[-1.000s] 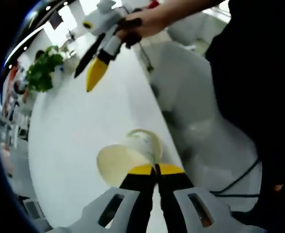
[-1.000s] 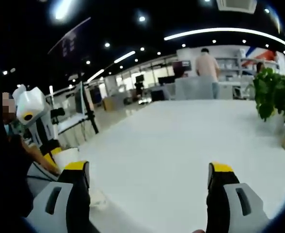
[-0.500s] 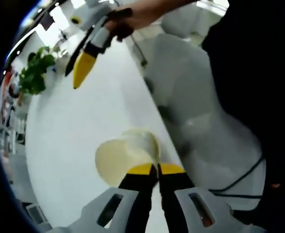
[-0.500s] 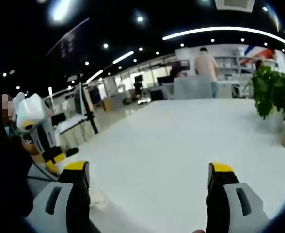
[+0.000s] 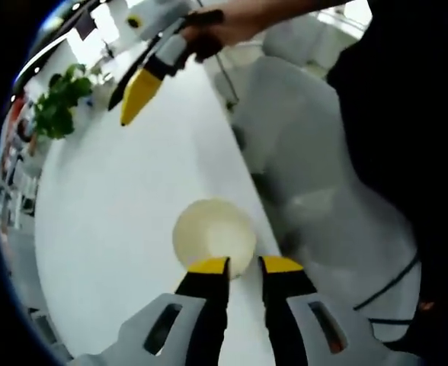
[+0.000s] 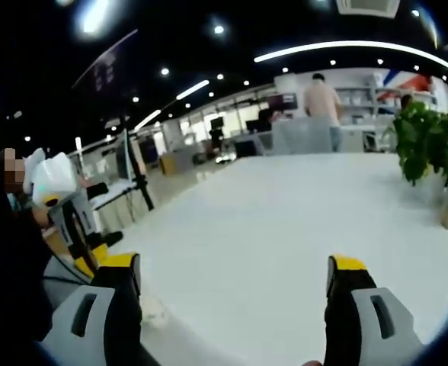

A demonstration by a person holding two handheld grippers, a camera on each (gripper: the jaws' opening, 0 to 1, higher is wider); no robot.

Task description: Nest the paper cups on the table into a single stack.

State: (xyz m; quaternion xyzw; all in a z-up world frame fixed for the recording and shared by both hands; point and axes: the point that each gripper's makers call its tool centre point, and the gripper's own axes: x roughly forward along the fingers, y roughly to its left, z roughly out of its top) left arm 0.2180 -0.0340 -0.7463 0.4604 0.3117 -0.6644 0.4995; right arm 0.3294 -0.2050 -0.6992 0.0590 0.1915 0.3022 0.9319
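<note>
Released: the left tool has parted slightly and the paper cup now stands upright on the white bench; right tool gapes wide, empty.

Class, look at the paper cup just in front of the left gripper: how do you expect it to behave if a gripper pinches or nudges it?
The paper cup stands mouth-up and looks empty, so it is probably very light and would slide or tip on the smooth white table. Its thin wall would likely dent under a hard pinch. Tipped over, its round body might roll.
</note>
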